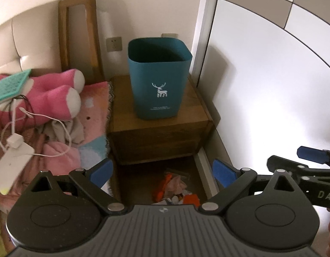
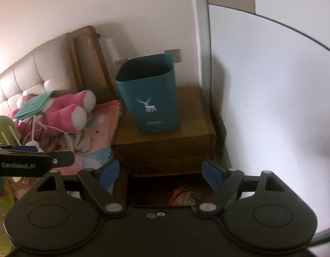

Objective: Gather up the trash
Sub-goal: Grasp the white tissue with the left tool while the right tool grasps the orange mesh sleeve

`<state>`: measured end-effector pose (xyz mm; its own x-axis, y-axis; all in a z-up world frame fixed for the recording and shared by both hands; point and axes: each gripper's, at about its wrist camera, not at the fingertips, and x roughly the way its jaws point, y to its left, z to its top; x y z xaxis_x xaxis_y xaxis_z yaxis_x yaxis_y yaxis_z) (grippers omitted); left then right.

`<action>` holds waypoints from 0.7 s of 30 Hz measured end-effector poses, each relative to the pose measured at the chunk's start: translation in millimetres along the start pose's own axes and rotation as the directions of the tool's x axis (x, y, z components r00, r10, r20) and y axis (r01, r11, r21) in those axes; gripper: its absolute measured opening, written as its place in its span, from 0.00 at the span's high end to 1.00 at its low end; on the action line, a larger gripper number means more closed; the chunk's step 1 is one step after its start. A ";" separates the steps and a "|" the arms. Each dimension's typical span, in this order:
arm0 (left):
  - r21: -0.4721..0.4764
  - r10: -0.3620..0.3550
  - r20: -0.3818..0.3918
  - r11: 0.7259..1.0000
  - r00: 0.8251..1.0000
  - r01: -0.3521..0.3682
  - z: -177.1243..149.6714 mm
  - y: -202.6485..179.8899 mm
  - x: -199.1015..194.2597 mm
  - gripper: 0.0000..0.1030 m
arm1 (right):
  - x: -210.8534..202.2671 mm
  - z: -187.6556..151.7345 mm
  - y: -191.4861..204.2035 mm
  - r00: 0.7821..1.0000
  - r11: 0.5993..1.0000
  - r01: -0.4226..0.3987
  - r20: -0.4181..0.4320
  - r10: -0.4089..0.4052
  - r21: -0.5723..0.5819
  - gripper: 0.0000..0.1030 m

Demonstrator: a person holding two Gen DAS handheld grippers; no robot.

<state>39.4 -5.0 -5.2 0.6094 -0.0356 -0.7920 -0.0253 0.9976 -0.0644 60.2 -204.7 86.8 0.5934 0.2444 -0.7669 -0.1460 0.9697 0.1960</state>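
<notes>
Left tongs [image 1: 163,172] and right tongs [image 2: 161,174]: both spread wide, nothing held. Teal bin [image 1: 158,79] stands upright on the wooden nightstand [image 1: 165,124] beside the bed [image 1: 87,128]. Crumpled trash [image 1: 175,189] lies on the floor in front of the nightstand, below both tongs.

Trash pile [image 1: 175,190] partly hidden behind left tool body; bin [image 1: 158,79] interior dark.
</notes>
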 end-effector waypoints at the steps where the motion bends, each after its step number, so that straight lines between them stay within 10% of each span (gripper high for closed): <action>1: -0.006 0.006 0.002 1.000 1.000 -0.006 1.0 -4.0 7.5 0.03 | 5.6 0.0 -8.9 1.000 1.000 -0.007 -0.004 0.007 0.004 0.18; 7: -0.060 0.062 0.009 0.996 0.998 -0.061 2.6 -18.8 49.0 0.03 | 51.6 2.6 -52.6 0.999 1.000 -0.027 -0.047 0.026 -0.013 0.18; 21: -0.002 0.038 -0.267 0.999 0.963 -0.040 -88.1 4.2 242.2 0.03 | 199.0 -92.6 -50.7 0.955 0.989 0.017 -0.289 -0.059 -0.146 0.19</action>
<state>117.1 -14.7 -250.7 0.3743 -0.0123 -0.9272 -0.0515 0.9981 -0.0340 112.4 -204.8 -132.4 0.3464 0.1778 -0.9211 -0.2502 0.9638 0.0920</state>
